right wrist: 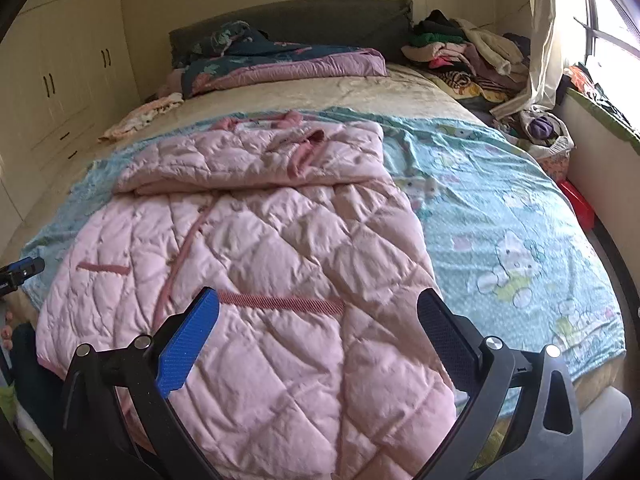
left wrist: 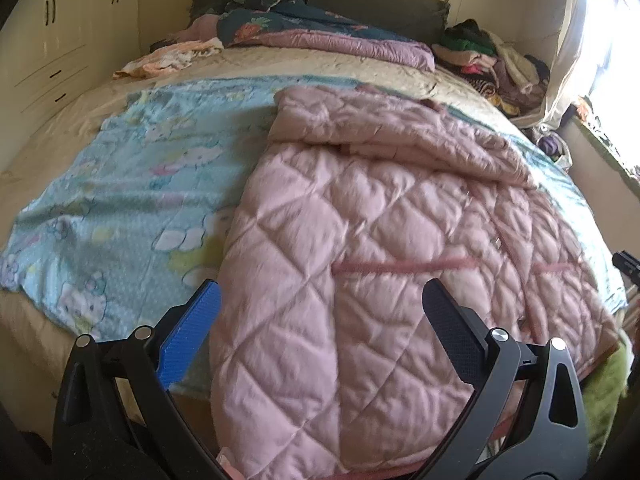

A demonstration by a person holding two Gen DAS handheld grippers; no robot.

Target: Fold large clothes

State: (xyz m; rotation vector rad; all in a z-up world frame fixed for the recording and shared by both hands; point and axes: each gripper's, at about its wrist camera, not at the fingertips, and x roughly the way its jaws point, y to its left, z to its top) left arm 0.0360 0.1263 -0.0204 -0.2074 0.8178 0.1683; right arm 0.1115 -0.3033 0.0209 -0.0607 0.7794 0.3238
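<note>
A large pink quilted coat (left wrist: 360, 240) lies flat on a light blue cartoon-print sheet (left wrist: 132, 184), its hem hanging over the near edge of the bed and both sleeves folded across its upper part. My left gripper (left wrist: 320, 300) hovers open over the coat's lower left portion, nothing between its fingers. In the right wrist view the same coat (right wrist: 260, 248) fills the centre, and my right gripper (right wrist: 318, 308) stands open above its lower right portion, near a dark pink pocket trim (right wrist: 280, 302). Neither gripper holds any fabric. The blue sheet (right wrist: 500, 220) spreads to the right.
A dark floral and mauve duvet (left wrist: 320, 36) lies heaped by the headboard. A pile of clothes (right wrist: 472, 52) sits at the bed's far right by the curtain. Cream wardrobes (left wrist: 60, 40) line the left wall. A small peach cloth (left wrist: 168, 58) lies at the far left.
</note>
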